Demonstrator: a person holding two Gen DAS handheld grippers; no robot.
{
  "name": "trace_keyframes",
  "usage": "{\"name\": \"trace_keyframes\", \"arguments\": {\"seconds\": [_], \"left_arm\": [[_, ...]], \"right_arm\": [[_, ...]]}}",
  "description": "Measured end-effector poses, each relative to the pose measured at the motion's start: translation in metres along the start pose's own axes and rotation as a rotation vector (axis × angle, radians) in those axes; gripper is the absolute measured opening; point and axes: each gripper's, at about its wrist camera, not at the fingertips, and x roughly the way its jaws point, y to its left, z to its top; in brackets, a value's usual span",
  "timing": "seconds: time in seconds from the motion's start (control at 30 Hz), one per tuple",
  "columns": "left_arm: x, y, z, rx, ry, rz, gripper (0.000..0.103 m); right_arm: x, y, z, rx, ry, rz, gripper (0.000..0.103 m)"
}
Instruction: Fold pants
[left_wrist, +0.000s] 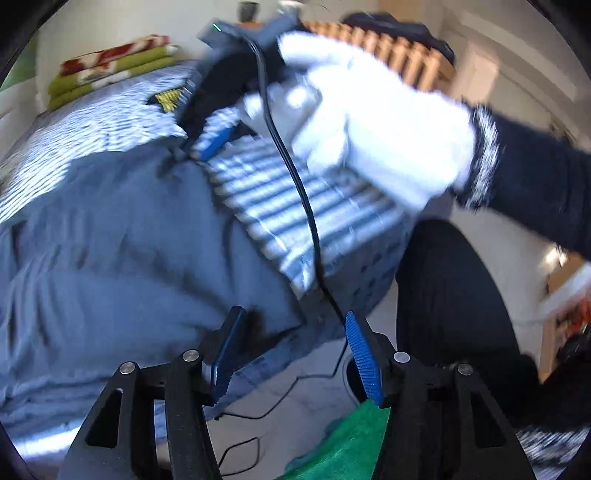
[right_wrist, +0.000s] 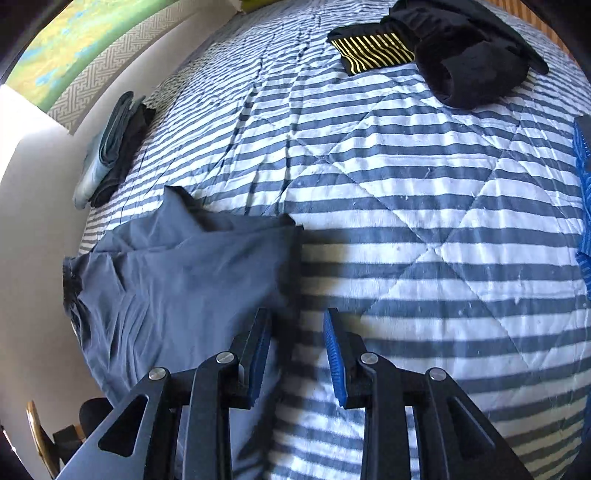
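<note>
Only left view shows gloved hand (left_wrist: 373, 122); both grippers' fingers spread, over grey pants (right_wrist: 177, 273).

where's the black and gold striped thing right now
In the right wrist view it lies flat at the top of the striped quilt, the black and gold striped item right beside the bundled black garment.

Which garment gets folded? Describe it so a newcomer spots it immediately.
Start from the blue-and-white striped quilt covering the bed. At its near edge lie the slate-blue pants, spread out and wrinkled. Unlike the rolled black clothes and the folded stack farther back, they are plain grey-blue and unfolded.
</note>
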Motion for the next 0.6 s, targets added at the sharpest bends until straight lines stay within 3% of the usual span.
{"name": "trace_keyframes", "arguments": {"seconds": [0.1, 0.2, 0.33, 0.37, 0.47, 0.57, 0.6], "left_arm": [[-0.013, -0.003, 0.0, 0.049, -0.061, 0.105, 0.08], [0.003, -0.013, 0.003, 0.127, -0.032, 0.152, 0.081], [0.042, -0.038, 0.004, 0.259, 0.013, 0.199, 0.08], [0.05, -0.037, 0.004, 0.272, 0.024, 0.212, 0.075], [0.057, -0.032, 0.003, 0.293, 0.026, 0.273, 0.044], [0.048, -0.019, 0.009, 0.224, 0.009, 0.203, 0.023], [0.042, -0.016, 0.011, 0.199, -0.001, 0.176, 0.021]], "right_arm": [[0.007, -0.003, 0.012, 0.002, 0.001, 0.04, 0.028], [0.009, -0.004, 0.015, 0.003, 0.018, 0.117, 0.032], [0.014, 0.002, 0.013, -0.008, 0.038, 0.143, 0.032], [0.014, 0.002, 0.013, -0.004, 0.043, 0.148, 0.032], [0.016, -0.001, 0.017, 0.022, 0.065, 0.172, 0.032], [0.02, 0.002, 0.02, 0.026, 0.071, 0.161, 0.027], [0.021, 0.004, 0.02, 0.028, 0.073, 0.153, 0.023]]}}
